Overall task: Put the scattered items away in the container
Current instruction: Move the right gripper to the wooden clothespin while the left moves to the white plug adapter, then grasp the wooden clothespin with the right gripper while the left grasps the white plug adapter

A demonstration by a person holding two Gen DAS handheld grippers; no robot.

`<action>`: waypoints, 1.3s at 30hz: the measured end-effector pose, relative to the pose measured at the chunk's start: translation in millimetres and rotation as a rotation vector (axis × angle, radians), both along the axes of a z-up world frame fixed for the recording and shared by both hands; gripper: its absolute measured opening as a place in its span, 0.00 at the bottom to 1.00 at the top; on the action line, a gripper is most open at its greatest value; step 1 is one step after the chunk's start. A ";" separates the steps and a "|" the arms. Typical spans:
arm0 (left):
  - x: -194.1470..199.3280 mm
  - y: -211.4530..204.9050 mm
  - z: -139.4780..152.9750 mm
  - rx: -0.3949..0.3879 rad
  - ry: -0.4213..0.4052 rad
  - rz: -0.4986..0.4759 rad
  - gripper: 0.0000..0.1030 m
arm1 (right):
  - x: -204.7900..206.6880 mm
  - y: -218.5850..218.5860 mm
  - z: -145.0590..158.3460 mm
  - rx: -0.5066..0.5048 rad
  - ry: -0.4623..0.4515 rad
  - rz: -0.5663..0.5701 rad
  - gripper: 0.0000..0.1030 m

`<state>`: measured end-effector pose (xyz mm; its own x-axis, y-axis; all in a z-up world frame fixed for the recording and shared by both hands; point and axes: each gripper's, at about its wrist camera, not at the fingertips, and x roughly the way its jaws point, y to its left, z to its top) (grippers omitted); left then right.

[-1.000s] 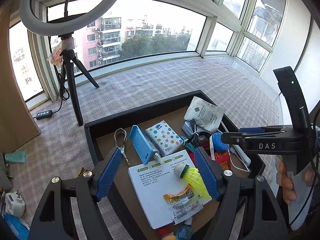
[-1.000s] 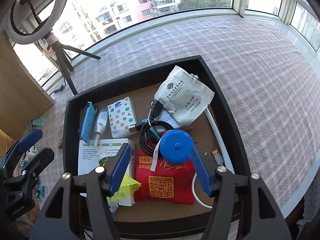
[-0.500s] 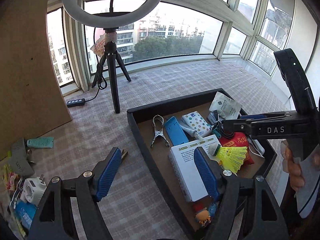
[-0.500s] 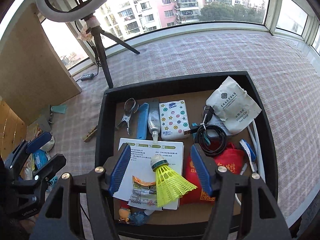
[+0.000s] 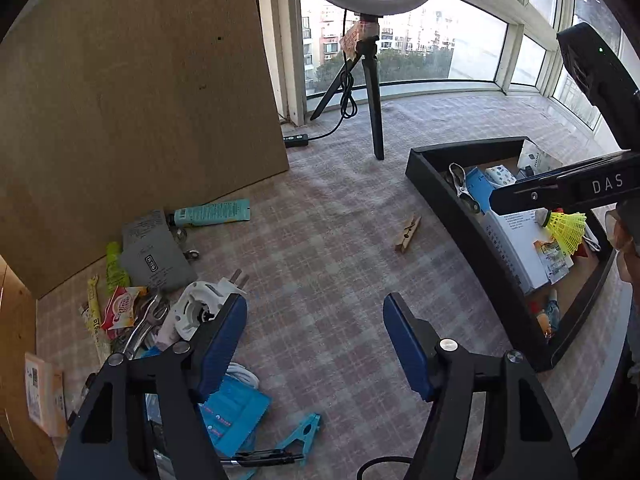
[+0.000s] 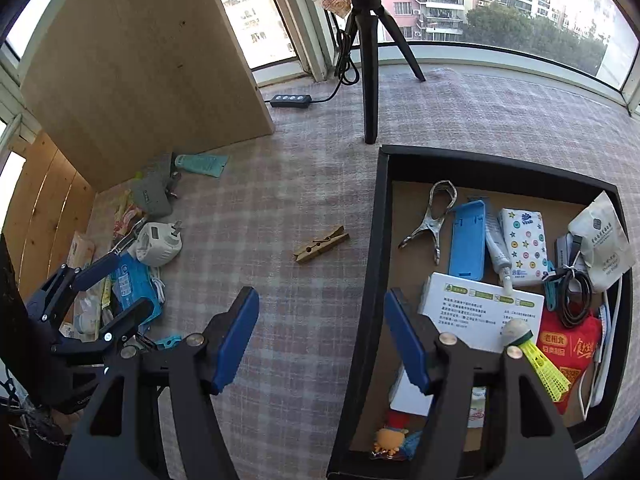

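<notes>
So both grippers are empty right now. The left gripper point(image 5: 314, 338) has its jaws wide but easing closed with only bare checked cloth between them, and the right gripper point(image 6: 320, 336) is spread and opening a touch, nothing between its pads either.

The container point(image 6: 366, 240), a black tray, sits off to the right and already holds a fair load: metal clip, blue holder, tissue pack, white box, shuttlecock. What's left is the pile point(image 5: 160, 292) against the wooden board on the left, plus a lone wooden clothespin point(image 6: 320, 245) lying on the cloth between pile and tray, well apart from both.

My guess is the step in hand is reaching for the next stray. If I were doing it, I'd send the left one at the white plug adapter point(image 5: 200, 308), since it sits just beside that left pad and on top of the heap. Come down over the round body, not the prongs, and avoid snagging the white cable next to it. The clothespin looks like an easy one for the right.

View differences: the left camera shows the blue packet point(image 5: 232, 412) and turquoise clip point(image 5: 302, 436) near its fingers much better. The right camera gives the full tray layout, which the left one only catches at an angle.
</notes>
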<state>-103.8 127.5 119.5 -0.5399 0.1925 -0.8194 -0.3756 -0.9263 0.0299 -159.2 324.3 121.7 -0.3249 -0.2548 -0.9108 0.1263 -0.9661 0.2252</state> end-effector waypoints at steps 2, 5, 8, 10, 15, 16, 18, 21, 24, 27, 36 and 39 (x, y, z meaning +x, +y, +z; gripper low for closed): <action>-1.2 -14.6 -4.1 -0.009 -0.007 -0.001 0.66 | -5.7 -15.3 -7.3 0.002 -0.019 0.009 0.62; -5.2 -32.8 -11.0 -0.011 -0.033 -0.013 0.66 | -18.2 -32.3 -23.7 -0.015 -0.069 -0.005 0.62; -10.3 -46.6 -14.9 -0.025 -0.045 -0.024 0.66 | -30.2 -41.9 -41.4 -0.039 -0.129 -0.047 0.62; -14.2 -53.9 -16.9 -0.018 -0.059 -0.042 0.66 | -36.4 -45.1 -51.1 -0.052 -0.160 -0.082 0.62; -26.5 -62.5 -26.0 -0.028 -0.087 -0.072 0.60 | -52.4 -48.9 -71.8 -0.007 -0.193 -0.174 0.62; -28.4 -62.8 -28.6 -0.029 -0.093 -0.077 0.60 | -55.0 -47.1 -75.9 -0.009 -0.202 -0.196 0.62; -32.6 -62.1 -35.4 -0.040 -0.102 -0.084 0.59 | -59.8 -41.8 -83.5 -0.020 -0.224 -0.239 0.62; -38.8 -60.9 -45.3 -0.041 -0.122 -0.090 0.54 | -65.7 -35.3 -90.9 -0.012 -0.239 -0.278 0.62; -43.7 -58.5 -53.0 -0.043 -0.139 -0.102 0.52 | -69.3 -30.8 -94.0 -0.001 -0.243 -0.301 0.62; -47.8 -53.7 -63.2 -0.069 -0.160 -0.113 0.48 | -72.2 -28.7 -98.5 0.009 -0.253 -0.311 0.62; -50.9 -38.2 -78.3 -0.102 -0.191 -0.118 0.38 | -78.9 -43.1 -103.3 0.064 -0.249 -0.292 0.61; -53.7 -42.3 -77.2 -0.093 -0.195 -0.105 0.27 | -78.3 -48.8 -102.6 0.068 -0.229 -0.281 0.58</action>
